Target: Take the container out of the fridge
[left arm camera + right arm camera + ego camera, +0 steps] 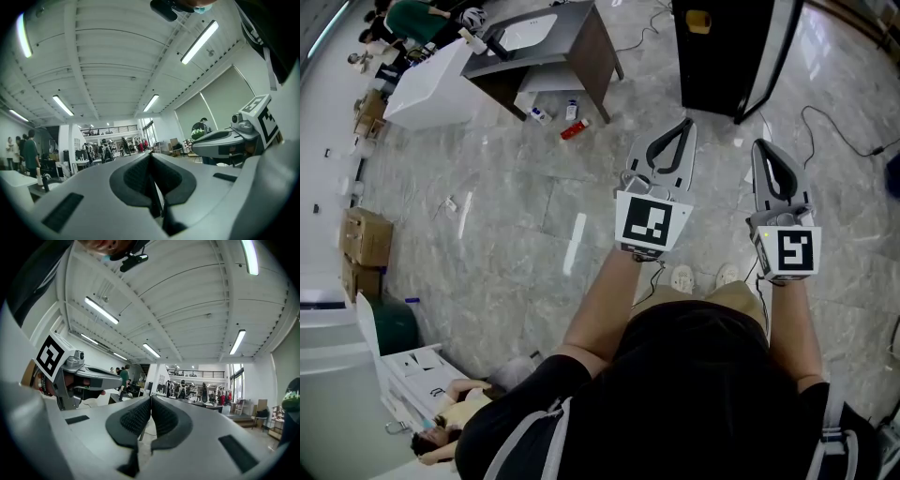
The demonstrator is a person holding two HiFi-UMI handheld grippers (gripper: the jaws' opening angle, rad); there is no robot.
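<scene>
In the head view both grippers are held out at waist height over the marble floor. My left gripper (pixel 683 125) is shut with nothing between its pads, and its own view shows the jaws (pixel 150 155) pressed together against the ceiling. My right gripper (pixel 758 146) is also shut and empty, with its pads meeting (pixel 151 400) in its own view. A tall black fridge (pixel 727 66) stands ahead at the top of the head view, about a step beyond the fingertips. No container shows in any view.
A dark table (pixel 546 52) with a white top stands at the upper left, with a red item (pixel 574 130) and small bottles on the floor by it. Cardboard boxes (pixel 364 239) line the left wall. A black cable (pixel 836 133) runs across the floor at the right.
</scene>
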